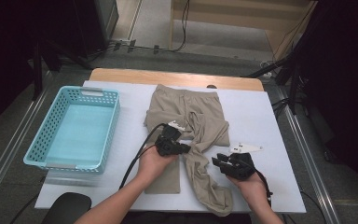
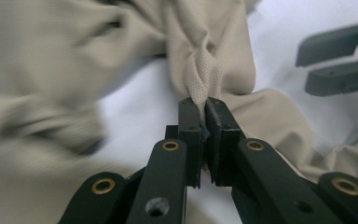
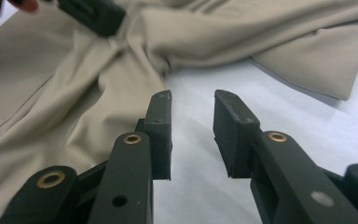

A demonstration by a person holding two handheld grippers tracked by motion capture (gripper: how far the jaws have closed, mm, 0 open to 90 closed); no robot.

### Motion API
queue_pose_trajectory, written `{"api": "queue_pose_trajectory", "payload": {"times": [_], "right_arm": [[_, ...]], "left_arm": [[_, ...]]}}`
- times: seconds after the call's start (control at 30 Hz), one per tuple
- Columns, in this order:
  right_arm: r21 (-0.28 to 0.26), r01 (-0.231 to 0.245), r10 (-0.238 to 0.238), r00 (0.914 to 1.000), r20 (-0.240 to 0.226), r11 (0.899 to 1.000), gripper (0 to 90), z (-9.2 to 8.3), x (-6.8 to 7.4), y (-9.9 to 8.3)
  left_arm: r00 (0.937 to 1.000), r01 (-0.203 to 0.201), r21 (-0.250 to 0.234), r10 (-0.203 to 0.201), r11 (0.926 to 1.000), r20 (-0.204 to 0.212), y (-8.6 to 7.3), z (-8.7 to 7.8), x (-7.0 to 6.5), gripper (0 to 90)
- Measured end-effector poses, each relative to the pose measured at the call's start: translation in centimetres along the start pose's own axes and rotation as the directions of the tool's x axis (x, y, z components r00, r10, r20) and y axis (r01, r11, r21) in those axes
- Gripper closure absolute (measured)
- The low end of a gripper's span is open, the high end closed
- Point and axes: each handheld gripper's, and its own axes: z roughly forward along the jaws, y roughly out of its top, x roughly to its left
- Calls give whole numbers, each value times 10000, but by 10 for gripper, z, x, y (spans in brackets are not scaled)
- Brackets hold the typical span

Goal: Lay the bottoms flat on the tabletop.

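Blue basket [image 1: 74,128] at 9 o'clock on the counter [image 1: 261,116], no readable writing. Beige trousers [image 1: 186,112] at centre. Left tongs [image 1: 186,148] pinched tight on a twisted trouser fold. Right tongs [image 1: 217,162] at 5 o'clock, part open, holding nothing.

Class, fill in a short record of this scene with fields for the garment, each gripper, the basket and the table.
garment: beige trousers, lying rumpled on the table, one leg twisted across the other
left gripper: shut on a bunched fold of the trousers
right gripper: open, nothing between the jaws, over bare table beside the trousers
basket: light blue, with holes in its walls, left of the trousers, nothing in it
table: white top, wooden edge at the far side
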Motion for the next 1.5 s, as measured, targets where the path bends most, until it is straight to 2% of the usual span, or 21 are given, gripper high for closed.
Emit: {"api": "queue_pose_trajectory", "payload": {"times": [0.17,0.3,0.4,0.47,0.5,0.53,0.57,0.6,0.63,0.67,0.77,0.83,0.9,0.97,1.1,1.23,1.3,1.33,1.4,1.5], "right_arm": [[-125,30,-31,10000,-67,9999,653,6,5,2],[-90,144,-147,9995,-272,9999,618,16,11,4],[-261,396,-408,9981,-458,9989,564,24,15,6],[-77,486,-489,9972,-564,9988,550,32,17,7],[84,534,-529,9970,-559,9985,568,36,18,6],[-92,657,-660,9971,-377,9978,684,37,19,5],[-16,752,-752,9970,-194,9972,767,37,19,6],[234,824,-819,9964,-237,9963,841,35,18,7],[480,625,-608,9975,-370,9969,849,33,17,9],[644,557,-526,9974,-492,9964,852,30,16,10],[615,469,-435,9975,-551,9970,855,13,12,11],[362,459,-440,9977,-522,9983,855,-5,8,10],[168,441,-435,9984,-357,9989,855,-23,4,7],[46,116,-115,9993,-351,9999,855,-37,-1,3],[136,12,-6,9990,-458,9999,854,-55,0,-10],[364,192,-161,9962,-851,9992,849,-64,9,-23],[426,169,-99,9874,-1580,9989,813,-66,14,-27],[430,177,-99,9842,-1770,9989,767,-67,16,-29],[202,170,-135,9867,-1621,9997,691,-70,17,-30],[-339,332,-360,9955,-874,9989,612,-69,10,-29]], "left_arm": [[9994,297,164,-294,9994,-177,-5,-2,8,792],[9995,241,388,-232,9990,-214,-7,4,8,795],[9994,321,336,-317,9989,-135,-9,5,9,799],[9993,362,277,-359,9990,-111,-10,6,10,818],[9991,413,232,-412,9989,-46,-12,7,10,845],[9992,400,234,-401,9989,51,-12,7,9,866],[9989,412,270,-418,9988,201,-12,8,9,875],[9982,468,363,-481,9982,369,-11,8,8,879],[9980,428,340,-443,9985,452,-11,8,8,880],[9973,493,124,-499,9987,538,-10,6,7,880],[9958,457,-329,-429,9984,811,-3,-6,0,876],[9940,403,-530,-347,9978,1033,-1,-12,-6,875],[9916,348,-526,-279,9980,1265,-2,-13,-12,867],[9902,242,-346,-192,9991,1381,-5,-11,-18,867],[9874,189,76,-198,9998,1570,-16,-7,-26,868],[9901,-61,477,-6,9988,1402,-25,-11,-33,837],[9913,-176,602,96,9980,1309,-28,-14,-34,802],[9922,-225,594,150,9980,1235,-29,-18,-35,782],[9942,-314,339,278,9989,1041,-29,-24,-34,712],[9969,-494,-168,503,9986,602,-26,-30,-31,574]]}}
